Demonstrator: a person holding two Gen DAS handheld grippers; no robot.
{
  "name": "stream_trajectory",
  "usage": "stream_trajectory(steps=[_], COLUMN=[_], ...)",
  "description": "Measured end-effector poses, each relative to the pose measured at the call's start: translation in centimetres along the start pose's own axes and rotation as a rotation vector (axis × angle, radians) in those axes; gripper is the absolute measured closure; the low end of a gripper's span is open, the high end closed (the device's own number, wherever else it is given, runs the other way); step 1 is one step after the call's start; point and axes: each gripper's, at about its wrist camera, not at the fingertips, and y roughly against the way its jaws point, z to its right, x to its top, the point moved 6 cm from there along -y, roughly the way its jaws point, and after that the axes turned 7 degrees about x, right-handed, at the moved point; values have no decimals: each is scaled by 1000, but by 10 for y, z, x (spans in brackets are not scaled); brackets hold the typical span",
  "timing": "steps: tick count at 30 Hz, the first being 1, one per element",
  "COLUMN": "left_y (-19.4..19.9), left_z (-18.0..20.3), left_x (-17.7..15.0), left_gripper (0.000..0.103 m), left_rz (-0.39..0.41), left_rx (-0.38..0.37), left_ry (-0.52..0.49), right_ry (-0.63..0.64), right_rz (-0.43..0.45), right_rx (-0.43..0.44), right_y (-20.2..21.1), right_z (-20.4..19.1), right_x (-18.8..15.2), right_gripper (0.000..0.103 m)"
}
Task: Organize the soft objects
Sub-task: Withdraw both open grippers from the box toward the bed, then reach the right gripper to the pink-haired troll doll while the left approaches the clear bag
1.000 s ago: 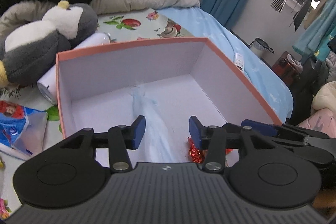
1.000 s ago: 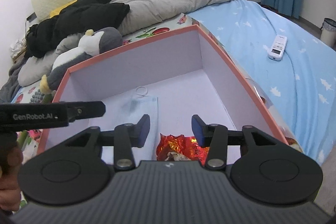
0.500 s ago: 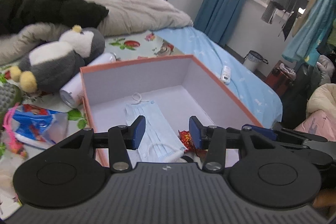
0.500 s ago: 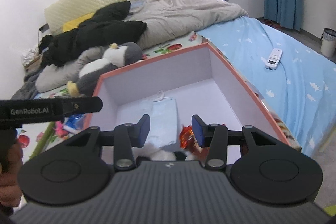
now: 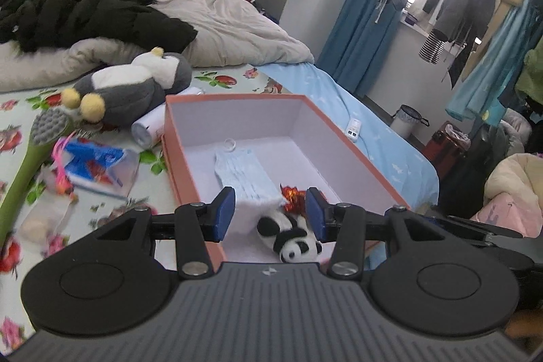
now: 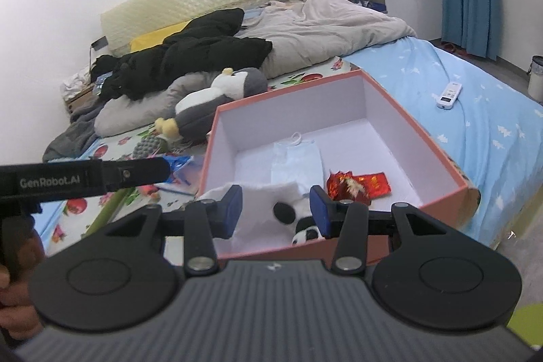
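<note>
Bed with flowered sheet (image 5: pixel 20 104), carrying a pink-rimmed open box (image 5: pixel 237 97) with white walls. Box contents: one pale blue face mask (image 5: pixel 241 172) lying flat, long axis running from the near wall toward the far wall; one crumpled red foil wrapper (image 6: pixel 356 184) just right of the mask; one small panda plush (image 5: pixel 295 243) with a white fleecy piece (image 5: pixel 251 209) at the near wall. Outside the box, on its left: a grey and white penguin plush (image 5: pixel 135 87) on its side, body lying roughly left to right with the yellow feet toward the left; a white cylinder (image 5: pixel 149 128) between penguin and box; a blue and red packet (image 5: pixel 98 165); a green-handled brush (image 5: pixel 37 141). Farther back: a black jacket (image 5: pixel 85 9) and a beige duvet (image 5: pixel 237 33). Left gripper (image 5: pixel 269 212): half spread, nothing between the pads, aimed down over the box's near wall. Right gripper (image 6: pixel 276 209): likewise half spread and empty, above the same near corner. Judgement: the largest loose soft item is the penguin, lying ahead and to the left of both grippers and well apart from them; the left gripper is likely the nearer, and a grasp across the narrow body, not along it, would suit that spread.
</note>
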Motion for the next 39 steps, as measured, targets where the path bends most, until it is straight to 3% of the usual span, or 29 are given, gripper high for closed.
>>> stream_trajectory(steps=[15,39], left_y=[82,164], left_z=[-28,-118], left_x=[-67,-104], left_gripper=[51,48], left_rz=[-1,59], left_rx=[106,286], left_ry=[60,183], right_ry=[61,173], right_rz=[-26,-96], right_rx=[44,179], right_y=[34,18], right_z=[-43,-127], right_x=[-37,-65], right_gripper=[56,56])
